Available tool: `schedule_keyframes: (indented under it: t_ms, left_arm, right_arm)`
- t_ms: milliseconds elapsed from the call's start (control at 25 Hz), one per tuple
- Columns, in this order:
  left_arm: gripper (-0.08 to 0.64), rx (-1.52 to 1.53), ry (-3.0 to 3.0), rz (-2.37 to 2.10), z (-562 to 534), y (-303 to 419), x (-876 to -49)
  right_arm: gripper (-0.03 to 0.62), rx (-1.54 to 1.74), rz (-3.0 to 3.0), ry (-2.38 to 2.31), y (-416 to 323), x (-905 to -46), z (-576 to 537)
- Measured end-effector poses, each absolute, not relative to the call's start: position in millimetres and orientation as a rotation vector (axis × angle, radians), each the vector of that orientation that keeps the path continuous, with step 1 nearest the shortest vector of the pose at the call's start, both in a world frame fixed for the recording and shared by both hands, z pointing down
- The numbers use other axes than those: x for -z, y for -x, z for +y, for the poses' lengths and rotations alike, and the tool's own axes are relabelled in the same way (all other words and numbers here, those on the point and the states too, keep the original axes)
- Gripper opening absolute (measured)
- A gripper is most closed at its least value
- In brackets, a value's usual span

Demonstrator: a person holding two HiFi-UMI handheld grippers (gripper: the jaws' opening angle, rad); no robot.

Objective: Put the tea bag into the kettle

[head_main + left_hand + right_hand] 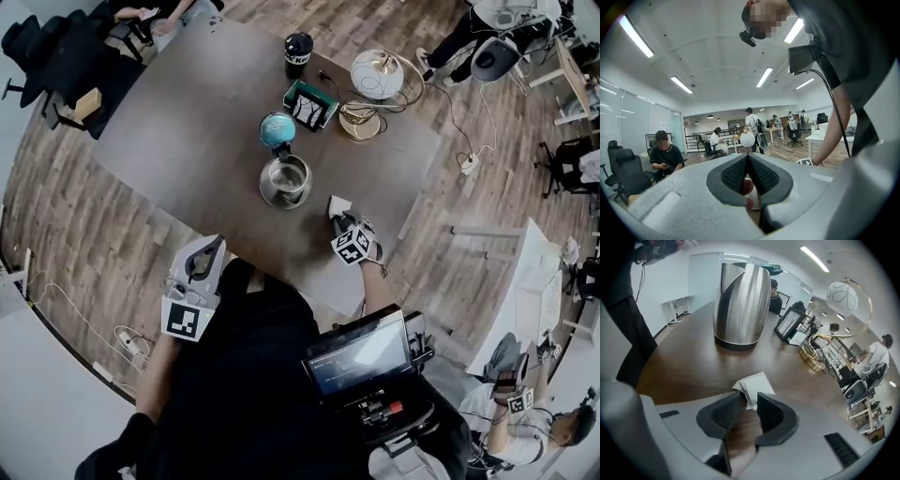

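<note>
Right gripper (749,398) jaws set apart astride tea bag (754,382), unpinched: pickup judged in hand. Closing, then lifting to kettle (740,301) at twelve o'clock, is needed. Left gripper (747,163) jaws together, empty.

Head view: looks steeply down from high above the kettle (284,180), far enough back to take in the whole table (178,131) and the floor around it.
Right gripper view: sits low over the table (679,366), close in front of the kettle (740,301) and facing it.
Left gripper view: sits well back from the kettle, facing nearly level across the office, with the ceiling filling the top.
Shared: the head and right gripper views both hold the kettle, the tea bag (338,205) (753,385) and the globe lamp (376,73) (842,296). The left gripper view shares only the lamp (747,139).
</note>
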State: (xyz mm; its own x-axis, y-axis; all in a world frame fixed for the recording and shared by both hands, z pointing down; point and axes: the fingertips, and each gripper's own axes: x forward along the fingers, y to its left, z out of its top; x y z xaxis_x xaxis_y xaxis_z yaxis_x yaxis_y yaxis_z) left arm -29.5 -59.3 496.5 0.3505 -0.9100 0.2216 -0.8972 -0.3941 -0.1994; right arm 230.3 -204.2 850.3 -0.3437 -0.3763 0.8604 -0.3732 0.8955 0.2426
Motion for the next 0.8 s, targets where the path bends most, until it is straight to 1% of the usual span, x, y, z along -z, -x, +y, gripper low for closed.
schedule_keyframes:
  t_ms: [280,400,600,800]
  left_arm:
    - [-0.015,0.493,2.488,1.717,-57.0,33.6,-495.2]
    - [-0.015,0.499,2.486,1.743,-56.8,34.1,-496.0]
    - [-0.015,0.490,2.501,1.809,-56.0,32.9,-499.7]
    - [-0.015,0.495,2.490,1.779,-58.5,27.9,-500.5]
  right_arm:
    - [0.103,0.017,-1.948,-0.550,-230.0,-861.4,-212.0]
    - [0.125,0.059,-1.933,-0.534,-228.9,-862.4,-214.9]
    - [0.131,0.151,-1.925,-0.530,-225.4,-857.0,-220.4]
    - [0.160,0.085,-1.954,-0.456,-220.9,-865.1,-217.5]
